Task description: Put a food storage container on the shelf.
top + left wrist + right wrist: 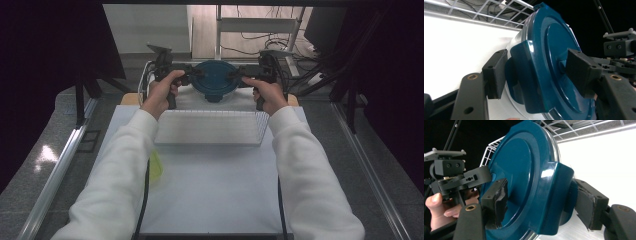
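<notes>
We hold a round dark blue plastic lid (216, 80) on a clear container, out at the far end of the white bench (215, 190), just past a flat white ribbed tray (207, 127). A white wire rack (146, 75) stands close by it.

Our left hand-held gripper (194, 76) comes at the lid from the left. Its jaws sit partly open around the blue side clip (524, 75), one pad on the outside of the clip and one on the lid's top. We cannot tell if they press hard.

Our right hand-held gripper (239, 75) comes from the right. Its jaws stand partly open around the other blue clip (556, 195). One pad touches the lid's top, and the other sits just beside the clip.
</notes>
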Tool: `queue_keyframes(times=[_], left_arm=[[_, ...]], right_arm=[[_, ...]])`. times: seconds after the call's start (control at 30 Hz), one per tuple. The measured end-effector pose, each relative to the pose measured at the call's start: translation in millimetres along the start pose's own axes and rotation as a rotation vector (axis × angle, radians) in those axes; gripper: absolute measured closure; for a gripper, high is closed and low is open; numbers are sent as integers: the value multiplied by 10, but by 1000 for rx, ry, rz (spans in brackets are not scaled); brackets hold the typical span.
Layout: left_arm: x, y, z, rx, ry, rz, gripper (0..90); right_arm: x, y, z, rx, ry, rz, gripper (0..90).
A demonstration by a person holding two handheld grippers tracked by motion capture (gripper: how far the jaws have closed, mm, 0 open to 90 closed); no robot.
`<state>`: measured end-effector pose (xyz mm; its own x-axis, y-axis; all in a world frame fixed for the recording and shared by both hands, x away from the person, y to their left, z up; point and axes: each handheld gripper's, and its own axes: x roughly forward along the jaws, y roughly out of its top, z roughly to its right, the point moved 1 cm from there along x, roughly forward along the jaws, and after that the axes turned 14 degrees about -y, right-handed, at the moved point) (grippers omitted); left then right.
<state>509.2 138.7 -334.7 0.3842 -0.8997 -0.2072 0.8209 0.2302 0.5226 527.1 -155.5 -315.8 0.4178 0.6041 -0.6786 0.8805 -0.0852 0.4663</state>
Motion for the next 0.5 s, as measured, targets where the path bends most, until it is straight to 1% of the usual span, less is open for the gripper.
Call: queue_keyframes(times=[0.03, 0.07, 0.2, 0.27, 0.3, 0.33, 0.37, 0.4, 0.47, 0.5], left_arm=[[2, -4, -17, -1, -8, 8, 362], [2, -4, -19, 4, -9, 7, 362], [-2, -4, -26, 12, -15, 3, 362], [-3, -9, -26, 15, -14, 7, 359], [-2, -15, -23, 23, -12, 12, 354], [-1, -24, -9, 37, -1, 23, 344], [-4, -32, 9, 60, 16, 31, 305], [-15, -40, 29, 81, 28, 38, 305], [-57, -57, 82, 119, 39, 58, 257], [-76, -66, 103, 136, 47, 64, 237]], right_arm=[[8, -2, 8, 4, 0, -1, 309], [19, -5, 16, 8, 6, 6, 310], [18, -8, 12, 12, 4, 7, 308], [19, -16, 0, 16, -6, 14, 299], [22, -23, -10, 19, -11, 22, 283], [25, -33, -26, 34, -22, 36, 240], [16, -53, -62, 45, -38, 57, 180], [16, -53, -62, 45, -38, 57, 180], [-13, -74, -91, 28, -80, 99, 142], [-43, -87, -112, 26, -91, 115, 128]])
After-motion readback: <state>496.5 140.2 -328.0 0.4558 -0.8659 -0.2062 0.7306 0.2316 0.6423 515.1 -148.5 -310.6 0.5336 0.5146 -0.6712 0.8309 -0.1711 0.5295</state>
